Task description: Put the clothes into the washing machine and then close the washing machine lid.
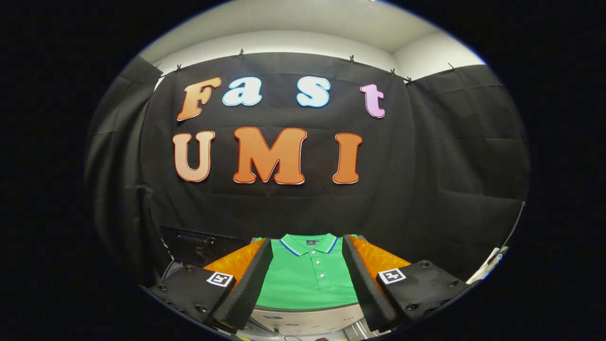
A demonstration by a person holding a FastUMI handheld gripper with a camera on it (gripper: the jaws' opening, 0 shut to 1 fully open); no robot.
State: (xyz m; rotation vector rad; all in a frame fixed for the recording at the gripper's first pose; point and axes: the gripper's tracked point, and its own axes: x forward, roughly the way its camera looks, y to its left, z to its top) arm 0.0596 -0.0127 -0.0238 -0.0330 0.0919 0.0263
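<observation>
The gripper [307, 244] is held level, its fingers spread wide apart and clamped on nothing. A green polo shirt [307, 279] is seen framed between the fingers, at 12 o'clock from them and just ahead. The shirt is laid flat, collar away from the gripper and placket buttons facing up. Beneath its near hem a pale grey panel [307, 319] is visible at 6 o'clock; it is judged to be the top of the washing machine, though this cannot be confirmed. A dark box-like object [196, 246] stands at 10 o'clock from the shirt; its nature cannot be told.

The step in hand is judged to be the approach to the garment; no part of the task is yet done. The next move is judged to call for a descent onto the cloth, with a fold gathered between both fingers before closure. Whether the lid stands open cannot be told.
</observation>
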